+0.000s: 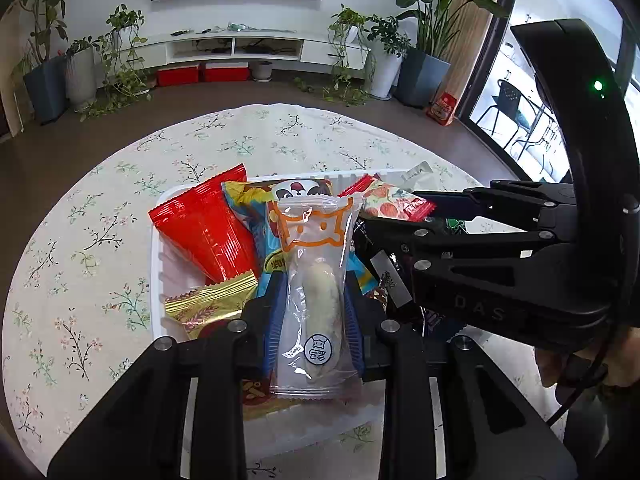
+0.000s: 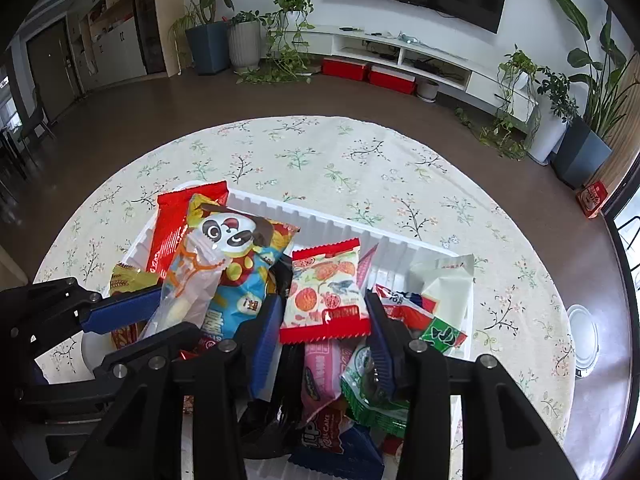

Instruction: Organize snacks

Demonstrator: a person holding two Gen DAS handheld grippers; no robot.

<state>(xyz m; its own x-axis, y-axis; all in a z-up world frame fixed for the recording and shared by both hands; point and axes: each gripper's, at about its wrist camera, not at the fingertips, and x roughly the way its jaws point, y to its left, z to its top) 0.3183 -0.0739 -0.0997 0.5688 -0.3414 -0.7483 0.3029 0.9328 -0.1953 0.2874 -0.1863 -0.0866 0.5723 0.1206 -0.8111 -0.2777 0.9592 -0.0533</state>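
A white tray (image 1: 158, 264) (image 2: 320, 220) full of snack packets sits on a round table with a floral cloth (image 1: 100, 208). My left gripper (image 1: 314, 292) is shut on a clear packet with orange print (image 1: 312, 280) (image 2: 188, 280) that holds a white bar, and its blue pads press both sides. My right gripper (image 2: 323, 298) (image 1: 400, 216) reaches in from the right. It is shut on a red-edged fruit-print packet (image 2: 324, 300) (image 1: 394, 202), whose side edges touch both blue pads. Both packets hang just above the heap.
The tray also holds a red packet (image 1: 204, 228), a gold one (image 1: 208, 308), a panda-print bag (image 2: 236, 240), a pink (image 2: 320, 372), a green (image 2: 368, 384) and a white packet (image 2: 444, 280). A round white lid (image 2: 582, 332) lies on the cloth at right. A hand (image 1: 580, 360) grips the right tool.
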